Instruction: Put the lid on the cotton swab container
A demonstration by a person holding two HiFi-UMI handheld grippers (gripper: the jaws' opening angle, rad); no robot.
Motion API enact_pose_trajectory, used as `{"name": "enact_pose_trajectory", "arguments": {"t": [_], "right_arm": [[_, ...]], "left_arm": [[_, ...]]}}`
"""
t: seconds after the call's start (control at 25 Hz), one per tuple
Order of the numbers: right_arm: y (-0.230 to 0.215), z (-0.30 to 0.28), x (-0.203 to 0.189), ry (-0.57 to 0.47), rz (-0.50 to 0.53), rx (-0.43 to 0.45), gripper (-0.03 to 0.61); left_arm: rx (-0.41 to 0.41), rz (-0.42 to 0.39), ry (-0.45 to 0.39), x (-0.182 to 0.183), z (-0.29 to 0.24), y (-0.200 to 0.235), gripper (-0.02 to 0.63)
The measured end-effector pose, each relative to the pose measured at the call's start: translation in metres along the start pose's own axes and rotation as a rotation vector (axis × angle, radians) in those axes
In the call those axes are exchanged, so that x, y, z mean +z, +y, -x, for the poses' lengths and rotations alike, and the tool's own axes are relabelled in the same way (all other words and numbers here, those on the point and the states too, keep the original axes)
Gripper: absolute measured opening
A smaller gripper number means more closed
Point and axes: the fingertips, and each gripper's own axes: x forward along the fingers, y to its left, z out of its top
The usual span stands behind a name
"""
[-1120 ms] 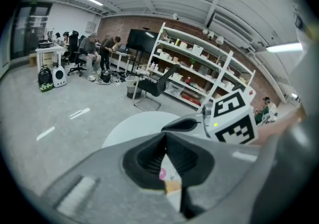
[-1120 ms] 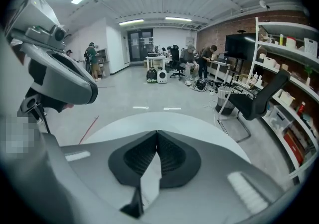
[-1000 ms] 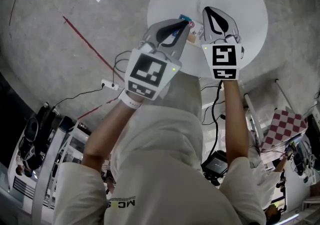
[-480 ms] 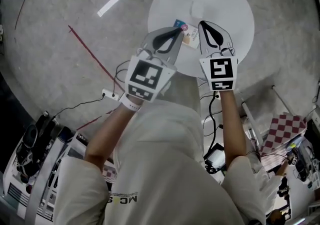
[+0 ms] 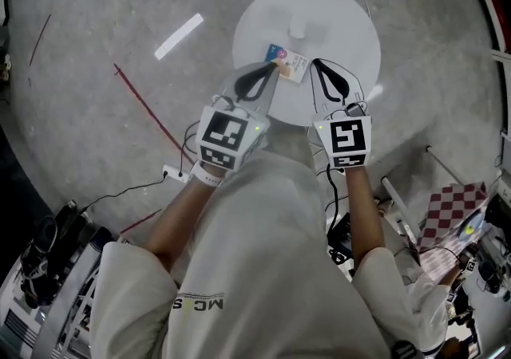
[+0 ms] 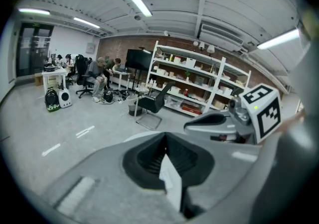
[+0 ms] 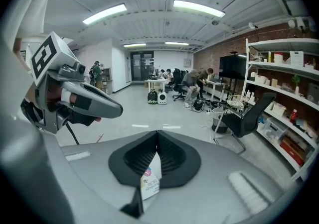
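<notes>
The cotton swab container (image 5: pixel 287 63) is a small flat white box with a printed label and a blue and pink corner. It is held over the round white table (image 5: pixel 343 18). My left gripper (image 5: pixel 274 67) is shut on its left end, where a plain white edge (image 6: pixel 169 178) shows between the jaws. On the right end my right gripper (image 5: pixel 314 63) is shut too, with the labelled face (image 7: pixel 151 180) pinched between its jaws. I cannot tell the lid apart from the box.
A faint small white thing (image 5: pixel 298 29) lies near the table's middle. Grey floor with a red line (image 5: pixel 152 110) and cables (image 5: pixel 172 175) surrounds the table. Shelves (image 6: pixel 199 83) and an office chair (image 7: pixel 244 118) stand further off.
The head camera has drawn back, so the table looks smaller. Both grippers stay shut on the box and have drifted toward the table's near edge.
</notes>
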Motion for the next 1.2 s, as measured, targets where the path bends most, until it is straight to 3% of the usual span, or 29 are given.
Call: {"name": "enact_pose_trajectory", "arguments": {"t": [0.64, 1.2], "right_arm": [[0.037, 0.12, 0.052, -0.135, 0.043, -0.049, 0.0], [0.038, 0.17, 0.046, -0.177, 0.0, -0.051, 0.0]], "left_arm": [[-0.052, -0.102, -0.126, 0.043, 0.086, -0.074, 0.0], [-0.051, -0.161, -0.173, 0.053, 0.106, -0.111, 0.0]]}}
